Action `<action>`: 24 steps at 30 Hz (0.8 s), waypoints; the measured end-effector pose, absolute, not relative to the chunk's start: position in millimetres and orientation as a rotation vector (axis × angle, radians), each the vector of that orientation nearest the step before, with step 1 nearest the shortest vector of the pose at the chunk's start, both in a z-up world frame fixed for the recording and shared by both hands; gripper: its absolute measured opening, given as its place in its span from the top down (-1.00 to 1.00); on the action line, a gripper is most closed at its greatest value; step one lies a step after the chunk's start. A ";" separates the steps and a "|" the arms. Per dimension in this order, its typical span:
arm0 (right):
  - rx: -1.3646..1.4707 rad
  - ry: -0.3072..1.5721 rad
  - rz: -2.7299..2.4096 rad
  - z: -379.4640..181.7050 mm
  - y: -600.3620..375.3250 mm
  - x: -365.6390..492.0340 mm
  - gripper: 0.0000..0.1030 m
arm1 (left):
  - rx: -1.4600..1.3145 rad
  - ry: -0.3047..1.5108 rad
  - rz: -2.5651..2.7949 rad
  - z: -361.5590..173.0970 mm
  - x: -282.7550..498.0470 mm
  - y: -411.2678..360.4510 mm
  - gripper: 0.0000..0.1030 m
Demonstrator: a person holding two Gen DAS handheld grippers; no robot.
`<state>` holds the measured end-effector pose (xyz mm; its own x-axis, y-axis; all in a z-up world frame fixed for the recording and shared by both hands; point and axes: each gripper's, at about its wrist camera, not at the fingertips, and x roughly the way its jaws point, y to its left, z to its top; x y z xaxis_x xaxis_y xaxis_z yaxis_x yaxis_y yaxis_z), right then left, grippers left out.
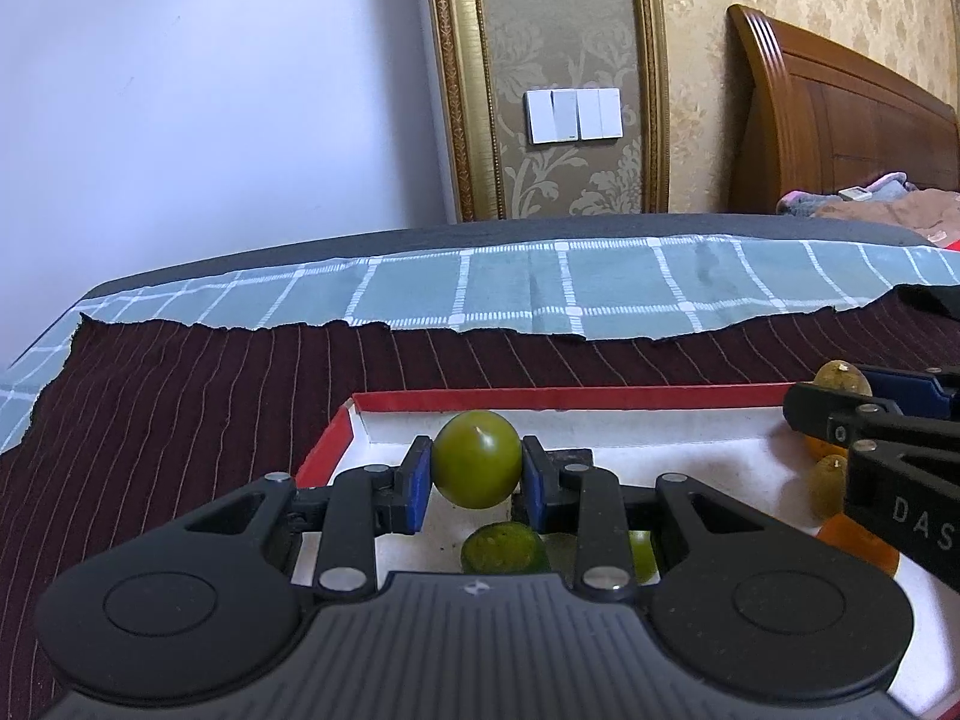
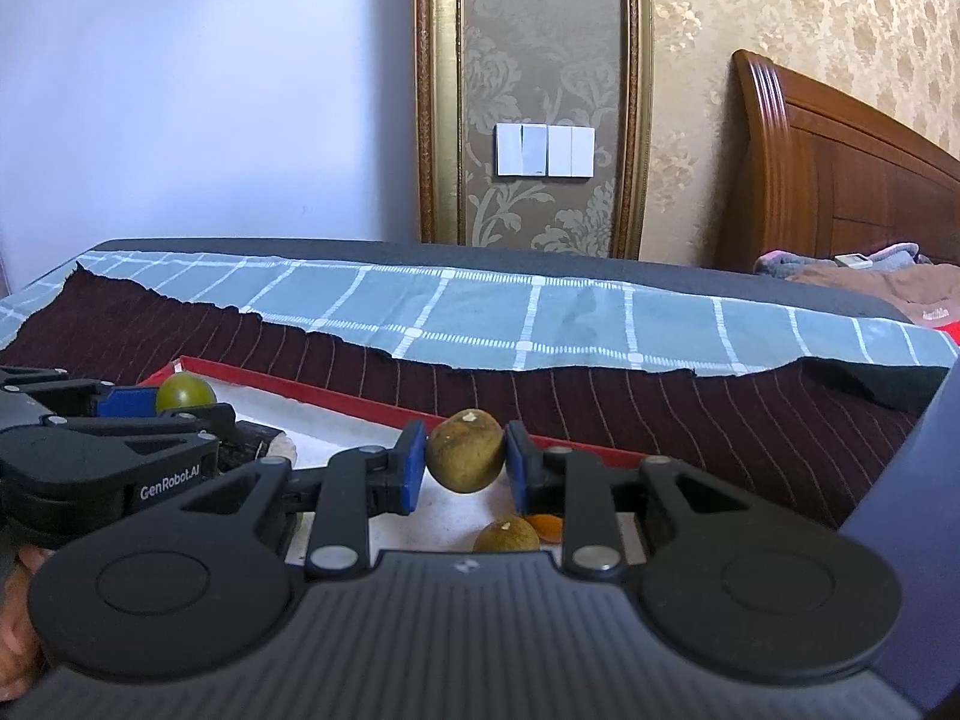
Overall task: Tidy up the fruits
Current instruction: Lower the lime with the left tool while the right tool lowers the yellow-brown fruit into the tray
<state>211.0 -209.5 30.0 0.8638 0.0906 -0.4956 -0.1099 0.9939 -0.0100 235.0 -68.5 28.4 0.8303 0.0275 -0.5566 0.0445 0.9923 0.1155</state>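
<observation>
My left gripper (image 1: pixel 477 462) is shut on a smooth green fruit (image 1: pixel 477 457), held above the white inside of a red-rimmed tray (image 1: pixel 540 399). Under it lie another green fruit (image 1: pixel 503 549) and a partly hidden one (image 1: pixel 642 552). My right gripper (image 2: pixel 466 462) is shut on a brownish-yellow fruit (image 2: pixel 466 450) over the same tray (image 2: pixel 300 390). Below it rest a similar brownish fruit (image 2: pixel 507 535) and an orange one (image 2: pixel 543 525). In the right wrist view the left gripper (image 2: pixel 180 399) with its green fruit (image 2: pixel 185 391) shows at the left. The right gripper (image 1: pixel 840 384) appears at the right of the left wrist view.
The tray sits on a dark maroon striped cloth (image 1: pixel 180 408) over a teal checked cloth (image 1: pixel 540 282) on a table. Brownish and orange fruits (image 1: pixel 828 480) lie at the tray's right side. A wall, light switches (image 1: pixel 573 115) and a wooden headboard (image 1: pixel 840 120) stand behind.
</observation>
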 end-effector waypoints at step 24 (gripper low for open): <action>-0.038 0.538 0.139 21.3 -201.3 213.2 0.49 | 0.092 0.614 0.018 20.1 236.3 -50.3 0.42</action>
